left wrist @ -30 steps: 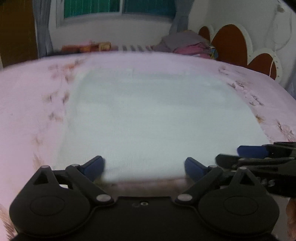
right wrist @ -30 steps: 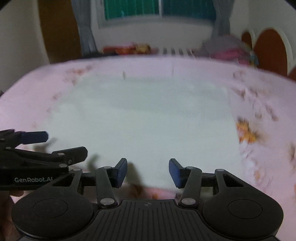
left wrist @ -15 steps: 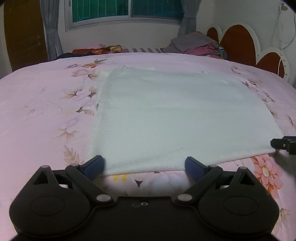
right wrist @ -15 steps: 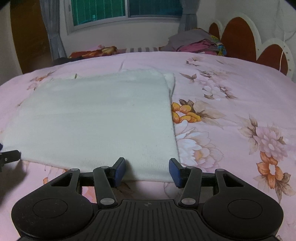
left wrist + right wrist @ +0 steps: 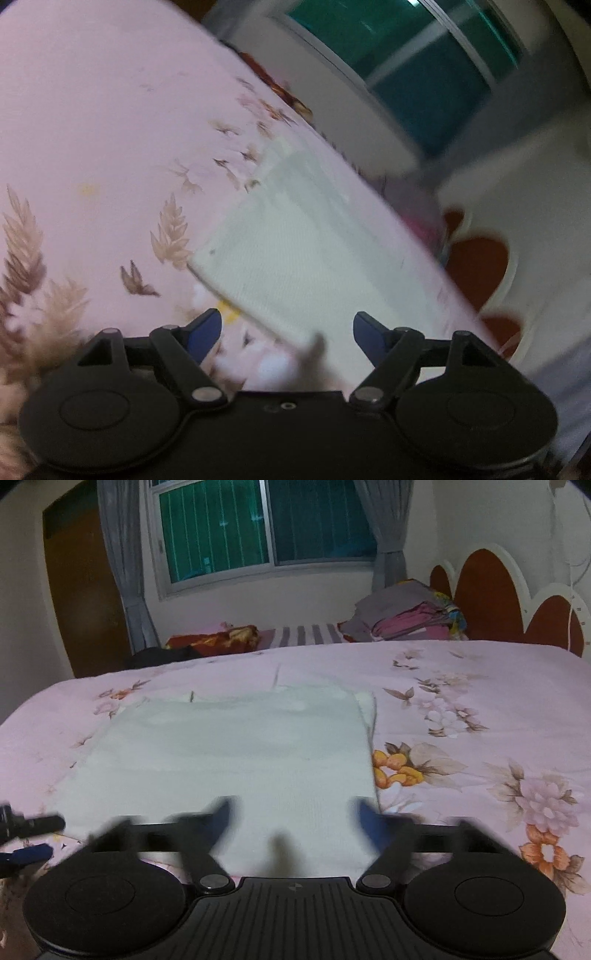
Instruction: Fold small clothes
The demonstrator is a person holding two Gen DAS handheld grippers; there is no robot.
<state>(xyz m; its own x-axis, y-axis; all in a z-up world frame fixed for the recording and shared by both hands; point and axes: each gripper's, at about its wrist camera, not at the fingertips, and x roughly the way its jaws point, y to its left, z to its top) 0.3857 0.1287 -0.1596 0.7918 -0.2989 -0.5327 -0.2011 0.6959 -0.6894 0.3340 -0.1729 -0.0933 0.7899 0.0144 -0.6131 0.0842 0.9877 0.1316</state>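
White cloth (image 5: 236, 760) laid flat on the pink floral bedsheet (image 5: 480, 686), centre of frame; no legible writing seen.
Window (image 5: 266, 528) and curtains are seen at top, headboard (image 5: 487, 590) upper right, stacked clothes (image 5: 406, 616) beside it. Right gripper (image 5: 291, 818) is spread wide over the cloth's near edge, nothing held. Left gripper (image 5: 286, 332) is likewise open, tilted, at the cloth's (image 5: 314, 251) near corner.

Two fisheye cameras low over my bed, both looking forward.

My left view rolls hard sideways, close above the pale white knitted cloth (image 5: 314, 258); my right view sits level, facing the green-paned window (image 5: 266, 524). Both share that cloth and the pink floral bedsheet (image 5: 461, 672).
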